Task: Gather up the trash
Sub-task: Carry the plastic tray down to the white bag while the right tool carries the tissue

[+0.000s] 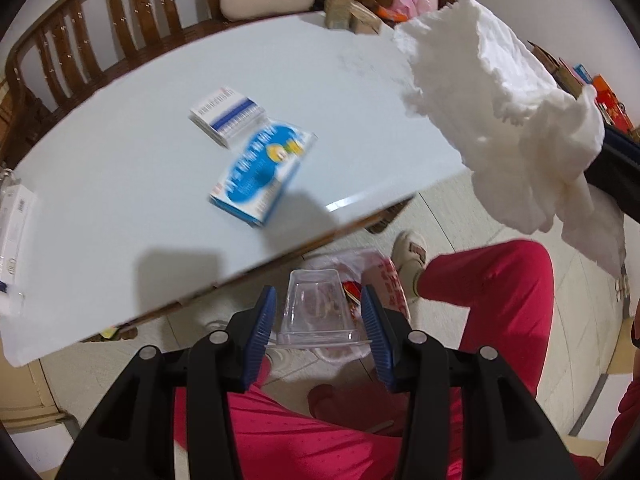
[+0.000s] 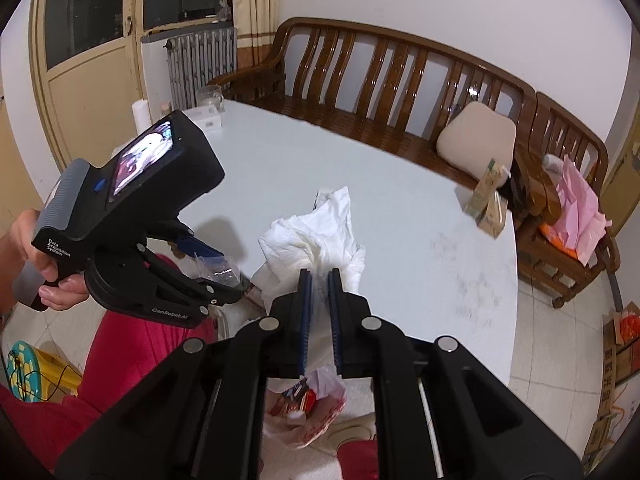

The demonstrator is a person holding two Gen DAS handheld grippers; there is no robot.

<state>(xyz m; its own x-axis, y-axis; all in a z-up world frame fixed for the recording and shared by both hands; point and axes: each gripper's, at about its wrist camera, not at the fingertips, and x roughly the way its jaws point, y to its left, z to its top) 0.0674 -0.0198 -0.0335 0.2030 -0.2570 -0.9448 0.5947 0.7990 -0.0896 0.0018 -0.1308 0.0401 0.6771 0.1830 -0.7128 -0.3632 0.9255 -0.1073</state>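
My left gripper (image 1: 318, 302) is shut on a clear plastic cup (image 1: 316, 308), held just off the near edge of the pale blue table (image 1: 120, 208). The same cup (image 2: 218, 270) shows in the right wrist view, in the left gripper (image 2: 208, 260). My right gripper (image 2: 320, 280) is shut on a crumpled white tissue (image 2: 316, 236), which hangs in the air at the upper right of the left wrist view as the tissue (image 1: 508, 116). Below both, on the floor, sits a plastic trash bag (image 2: 308, 404) with red wrappers inside, also seen as the bag (image 1: 380, 276) past the cup.
Two blue-and-white boxes (image 1: 260, 172) (image 1: 226, 116) lie mid-table. A white box (image 1: 14, 216) lies at the table's left edge, a carton (image 2: 490, 200) at the far right. A wooden bench (image 2: 380, 92) runs behind. A person's red trouser legs (image 1: 492, 300) and shoe (image 1: 408, 252) are below.
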